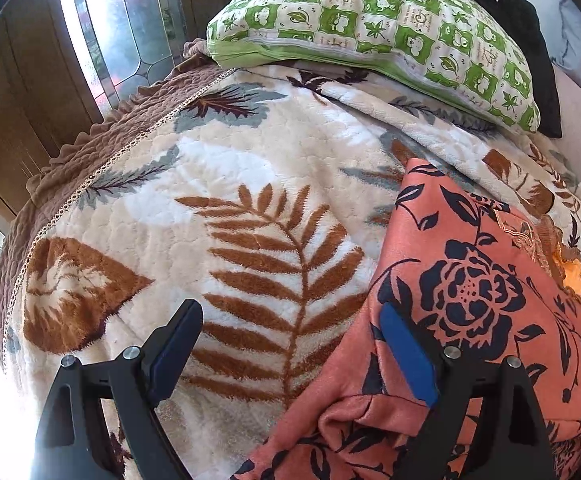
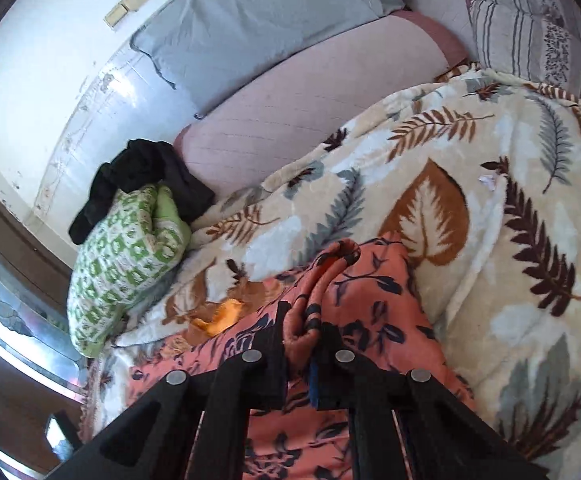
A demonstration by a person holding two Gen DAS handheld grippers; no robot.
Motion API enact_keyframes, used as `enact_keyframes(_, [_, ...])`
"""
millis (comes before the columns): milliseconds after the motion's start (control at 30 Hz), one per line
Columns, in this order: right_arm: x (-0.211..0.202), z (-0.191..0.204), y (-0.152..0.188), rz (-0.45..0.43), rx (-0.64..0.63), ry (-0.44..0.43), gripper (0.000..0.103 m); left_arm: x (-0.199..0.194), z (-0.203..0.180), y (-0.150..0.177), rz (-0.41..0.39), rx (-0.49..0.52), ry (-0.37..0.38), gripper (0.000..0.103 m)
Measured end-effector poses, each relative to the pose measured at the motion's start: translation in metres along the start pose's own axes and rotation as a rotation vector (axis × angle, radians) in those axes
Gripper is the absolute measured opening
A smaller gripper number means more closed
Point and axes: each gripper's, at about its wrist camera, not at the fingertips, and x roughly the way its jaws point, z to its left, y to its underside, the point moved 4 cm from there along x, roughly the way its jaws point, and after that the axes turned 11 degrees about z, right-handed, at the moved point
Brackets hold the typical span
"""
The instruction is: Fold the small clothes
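A salmon-pink garment (image 1: pixel 478 304) printed with dark blue flowers lies on the leaf-patterned fleece blanket (image 1: pixel 226 184). In the left wrist view my left gripper (image 1: pixel 290 320) stands open above the garment's left edge; its right finger (image 1: pixel 406 354) hovers over the cloth, its left finger (image 1: pixel 178 340) over the blanket. In the right wrist view my right gripper (image 2: pixel 304 330) is shut on a bunched fold of the same garment (image 2: pixel 370 304), and the pinched cloth rises in a ridge between the fingers. An orange lining patch (image 2: pixel 220 316) shows at the garment's far edge.
A green-and-white checked pillow (image 1: pixel 374 28) lies at the head of the bed with a black garment (image 2: pixel 146 184) beside it. A pink mattress cover (image 2: pixel 290 104), a grey pillow (image 2: pixel 258 20) and a striped pillow (image 2: pixel 538 28) lie behind. A brown ruffled bed edge (image 1: pixel 102 148) and glass doors are at left.
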Motion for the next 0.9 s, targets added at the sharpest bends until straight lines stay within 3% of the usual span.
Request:
enact_keyframes(33, [0.012, -0.011, 0.001, 0.030, -0.013, 0.035, 0.011, -0.002, -0.002, 0.001, -0.015, 0.014, -0.017, 0.091])
enact_keyframes(100, [0.046, -0.040, 0.011, 0.196, 0.005, 0.085, 0.011, -0.006, -0.007, 0.003, -0.044, 0.044, -0.041, 0.091])
enact_keyframes(133, [0.059, -0.055, 0.019, 0.285, 0.058, 0.072, 0.011, -0.009, -0.009, 0.003, -0.056, 0.056, -0.045, 0.091])
enact_keyframes(167, [0.059, -0.066, 0.025, 0.301, 0.112, 0.013, 0.013, -0.012, -0.011, 0.003, -0.068, 0.064, -0.041, 0.091])
enact_keyframes(233, [0.039, -0.076, 0.024, 0.245, 0.141, -0.024, 0.016, -0.019, -0.017, 0.003, -0.084, 0.081, 0.001, 0.091])
enact_keyframes(333, [0.007, -0.076, 0.016, 0.149, 0.090, 0.032, 0.017, -0.026, -0.036, 0.007, -0.077, 0.136, 0.083, 0.091])
enact_keyframes(433, [-0.010, -0.058, 0.006, 0.077, 0.014, 0.002, 0.017, -0.031, -0.061, 0.015, -0.112, 0.230, 0.076, 0.091])
enact_keyframes(500, [-0.008, -0.038, 0.004, 0.065, -0.051, -0.025, 0.017, -0.027, -0.074, 0.020, -0.093, 0.285, 0.072, 0.091])
enact_keyframes(600, [0.021, -0.012, 0.011, 0.134, -0.122, -0.024, 0.017, -0.003, -0.085, 0.030, 0.021, 0.345, 0.035, 0.091])
enact_keyframes(733, [0.085, -0.008, 0.050, 0.373, -0.194, 0.069, 0.018, -0.005, -0.080, 0.026, 0.028, 0.327, 0.067, 0.094])
enact_keyframes(800, [0.078, -0.003, 0.053, 0.289, -0.254, 0.082, 0.017, -0.007, -0.076, 0.025, 0.019, 0.304, 0.080, 0.093])
enact_keyframes(900, [0.070, 0.004, 0.049, 0.278, -0.260, 0.052, 0.017, -0.019, -0.078, 0.023, -0.048, 0.313, 0.103, 0.093])
